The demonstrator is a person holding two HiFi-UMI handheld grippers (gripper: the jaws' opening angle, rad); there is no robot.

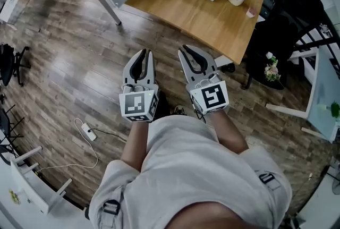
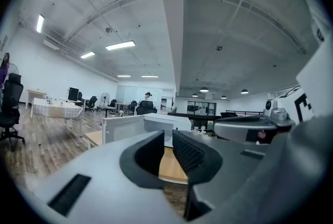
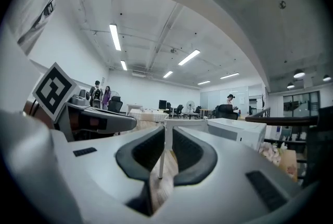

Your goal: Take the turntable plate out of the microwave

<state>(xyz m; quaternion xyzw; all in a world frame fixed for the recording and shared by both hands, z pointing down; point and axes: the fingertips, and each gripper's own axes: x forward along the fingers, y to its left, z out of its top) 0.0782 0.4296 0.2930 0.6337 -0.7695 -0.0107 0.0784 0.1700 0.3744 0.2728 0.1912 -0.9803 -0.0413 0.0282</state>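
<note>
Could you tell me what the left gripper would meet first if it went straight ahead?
Probably the open microwave on the wooden table; nothing nearer shows, though depth is unclear.

The person holds the left gripper (image 1: 144, 54) and the right gripper (image 1: 186, 49) side by side in front of the torso. They are close together but not touching, and both point forward and roughly level. Their tips angle slightly toward each other. Each marker cube (image 1: 139, 105) (image 1: 210, 96) faces up. The left fingers (image 2: 150, 151) stand a narrow gap apart with nothing between them. The right fingers (image 3: 190, 151) are likewise slightly parted and empty. Both bare forearms (image 1: 134, 144) (image 1: 229, 129) run back toward the body.
</note>
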